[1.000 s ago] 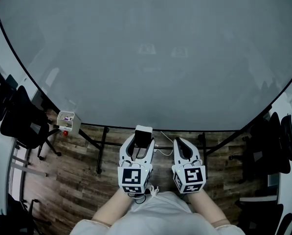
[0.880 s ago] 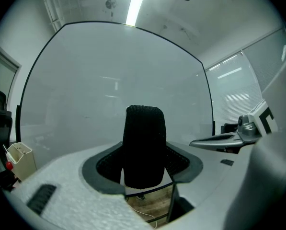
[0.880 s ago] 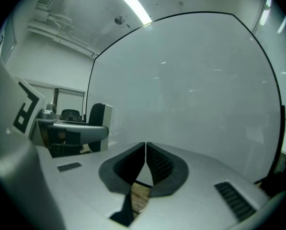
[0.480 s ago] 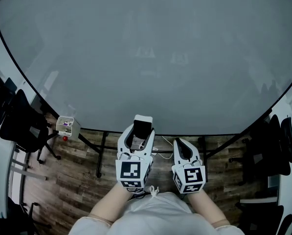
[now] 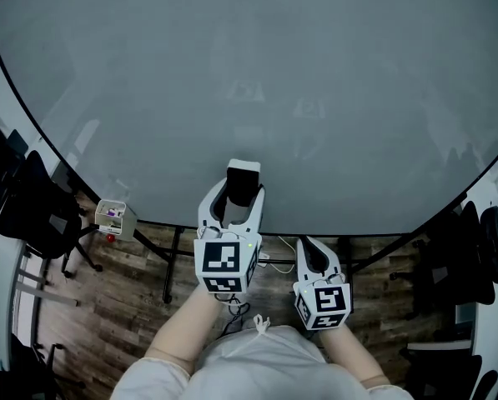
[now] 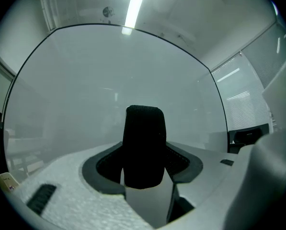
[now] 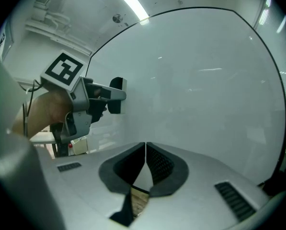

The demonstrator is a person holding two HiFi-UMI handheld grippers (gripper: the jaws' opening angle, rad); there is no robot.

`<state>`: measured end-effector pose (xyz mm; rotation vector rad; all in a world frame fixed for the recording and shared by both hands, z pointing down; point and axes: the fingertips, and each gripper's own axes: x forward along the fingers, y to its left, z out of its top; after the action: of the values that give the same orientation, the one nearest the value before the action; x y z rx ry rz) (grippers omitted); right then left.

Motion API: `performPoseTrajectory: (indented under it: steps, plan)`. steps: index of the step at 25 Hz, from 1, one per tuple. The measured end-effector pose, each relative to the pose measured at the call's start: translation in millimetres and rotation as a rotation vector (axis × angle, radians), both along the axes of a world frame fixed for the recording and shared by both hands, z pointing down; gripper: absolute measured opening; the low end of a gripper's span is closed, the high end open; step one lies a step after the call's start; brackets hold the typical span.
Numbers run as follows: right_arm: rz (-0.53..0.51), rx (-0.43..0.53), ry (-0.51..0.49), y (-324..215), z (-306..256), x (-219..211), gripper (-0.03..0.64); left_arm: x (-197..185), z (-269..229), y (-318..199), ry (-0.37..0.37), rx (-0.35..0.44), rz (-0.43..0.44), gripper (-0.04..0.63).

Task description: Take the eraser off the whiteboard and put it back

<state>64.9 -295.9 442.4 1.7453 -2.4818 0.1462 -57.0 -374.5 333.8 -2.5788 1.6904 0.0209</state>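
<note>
Left tool (image 5: 236,203) clamps a black-felt white-backed eraser (image 5: 243,178) facing the grey whiteboard (image 5: 257,73); right tool (image 5: 306,242) (4 o'clock) is closed, empty.

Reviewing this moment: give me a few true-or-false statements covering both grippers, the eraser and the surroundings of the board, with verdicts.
1. The left gripper grips a black-and-white block eraser between its jaws. True.
2. The right gripper has its jaws spread wide. False: its jaws are together with nothing between them.
3. In the head view, a small white box sits by the lower right edge of the large pale whiteboard. False: it sits by the lower left edge.
4. A wood-plank floor shows below the whiteboard. True.
</note>
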Motion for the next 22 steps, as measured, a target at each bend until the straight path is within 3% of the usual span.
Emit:
performPoseTrajectory:
  steps: [7,22]
  plan:
    - [0.010,0.003,-0.013,-8.7,2.0,-5.5,0.029,2.5,2.1,-14.9,-0.066,0.031,-0.041,0.249]
    - [0.012,-0.017,-0.018,-13.9,9.1,-9.5,0.029,5.1,4.6,-27.8,-0.060,0.039,-0.038,0.249]
